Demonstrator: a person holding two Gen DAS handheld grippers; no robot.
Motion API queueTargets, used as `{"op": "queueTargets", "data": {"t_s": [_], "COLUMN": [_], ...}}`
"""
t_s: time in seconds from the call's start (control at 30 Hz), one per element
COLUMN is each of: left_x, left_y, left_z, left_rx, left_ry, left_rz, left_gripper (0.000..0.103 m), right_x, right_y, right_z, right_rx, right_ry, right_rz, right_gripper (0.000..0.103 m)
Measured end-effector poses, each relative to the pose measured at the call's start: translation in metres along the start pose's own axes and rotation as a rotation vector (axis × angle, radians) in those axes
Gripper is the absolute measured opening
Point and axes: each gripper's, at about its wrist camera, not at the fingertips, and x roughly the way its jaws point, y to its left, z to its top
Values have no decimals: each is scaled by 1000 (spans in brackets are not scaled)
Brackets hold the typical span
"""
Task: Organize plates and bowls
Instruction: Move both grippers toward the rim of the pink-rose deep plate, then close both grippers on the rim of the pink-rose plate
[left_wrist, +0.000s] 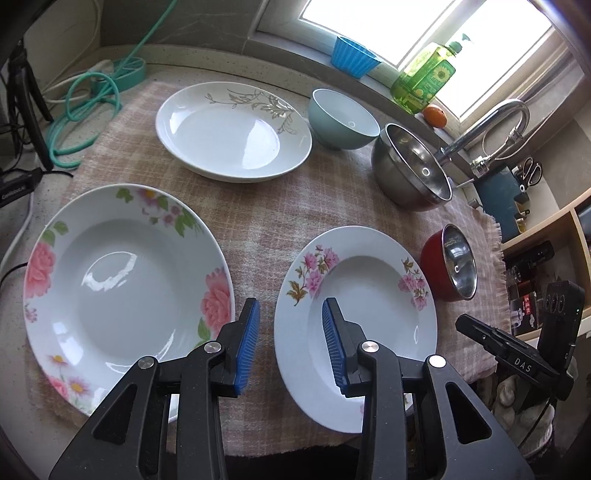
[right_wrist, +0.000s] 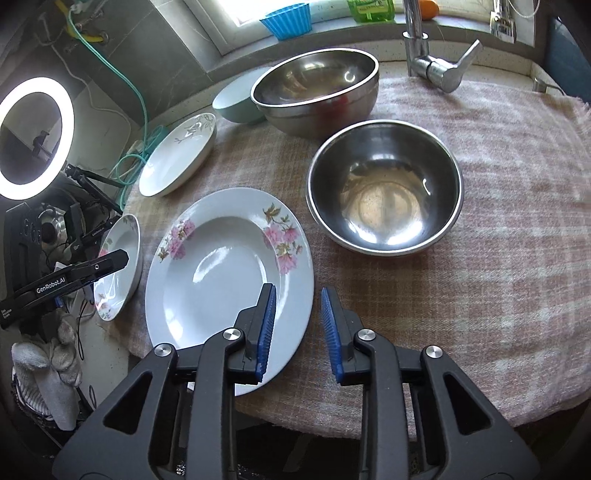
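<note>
Landmark: the checked pink cloth (left_wrist: 280, 221) spread over the counter; all dishes sit on it.

Left wrist view, left to right. Rose plate (left_wrist: 125, 288) at the cloth's left edge, its rim overhanging slightly. Grey-leaf plate (left_wrist: 232, 129) toward the cloth's far side, upright, apart from the others. Left gripper (left_wrist: 290, 314) hangs above the cloth's near edge, blue pads parted, nothing between them; one pad is over the bare strip between the rose plate and the pink-blossom plate (left_wrist: 354, 325), the other over that plate's well. Pale blue bowl (left_wrist: 341, 118) at the far side, just beside the grey-leaf plate. Large steel bowl (left_wrist: 410, 170) near the cloth's far right. Red bowl (left_wrist: 448, 262) with steel inside, just beside the pink-blossom plate, near the fringed right edge.

Right wrist view. Right gripper (right_wrist: 298, 299) above the cloth's near edge, jaws spread, empty; its left pad (right_wrist: 267, 328) overlaps the pink-blossom plate's right rim, the other is over bare cloth. The red bowl's steel interior lies beyond, mid-cloth.
</note>
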Motion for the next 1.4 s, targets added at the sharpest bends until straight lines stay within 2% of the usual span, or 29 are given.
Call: {"op": "queueTargets", "data": {"t_s": [0.07,0.13,0.33,0.5,0.67,1.0,1.3,1.4], "left_x": [-5,-12,-36,-55,-67,-79,-72,-70], "left_y": [6,13,43,67,95,134,159,165], "left_z": [-2,-4,-13,-21,-29,-38,-38,-37], "left_rx": [-25,-49,-122,-178,-258,-312,-364,-380], "left_ry": [-14,-40,-110,-145,-153,-172,-166,-164], "left_rz": [-3,1,28,80,129,205,177,157], "left_gripper": [34,34,34,34,34,34,34,34], "right_x": [-4,-8,-1,8,23,61,99,111], "right_y": [6,11,36,57,87,136,170,177], "right_z": [2,3,11,17,24,34,43,46], "right_rx": [-11,-16,-53,-77,-151,-223,-242,-240], "right_ry": [-26,-54,-78,-78,-48,65,135,155], "right_rz": [13,29,52,129,140,170,227,248], "right_gripper": [33,43,45,45,45,47,47,41]}}
